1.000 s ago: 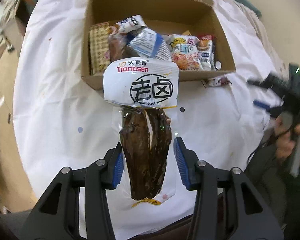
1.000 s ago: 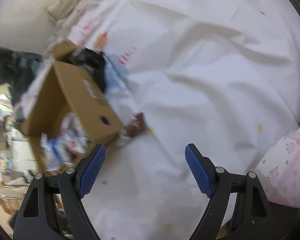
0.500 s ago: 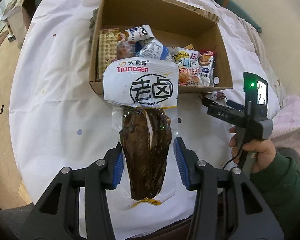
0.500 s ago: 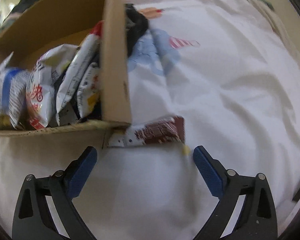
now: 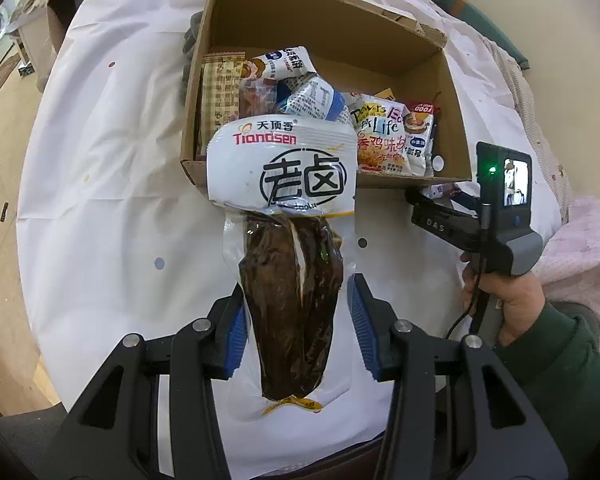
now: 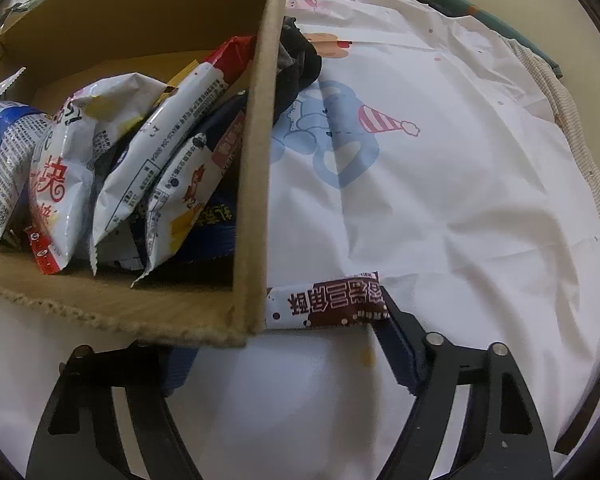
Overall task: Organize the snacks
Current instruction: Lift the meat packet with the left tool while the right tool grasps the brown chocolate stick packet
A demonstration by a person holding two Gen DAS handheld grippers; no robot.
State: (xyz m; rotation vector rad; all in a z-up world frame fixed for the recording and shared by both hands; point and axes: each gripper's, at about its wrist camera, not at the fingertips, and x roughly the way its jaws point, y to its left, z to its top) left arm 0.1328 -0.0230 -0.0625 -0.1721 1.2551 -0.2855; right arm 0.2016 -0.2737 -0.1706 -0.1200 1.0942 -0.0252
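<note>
The small brown bar lay on the white sheet, touching the box's near right corner. The right tongs had just been closing around it, one pad at its right end, the other hidden under the box corner; pinching looked next, then lifting it in. Only the left view showed the left tongs clamping a braised-meat pouch before the box.
</note>
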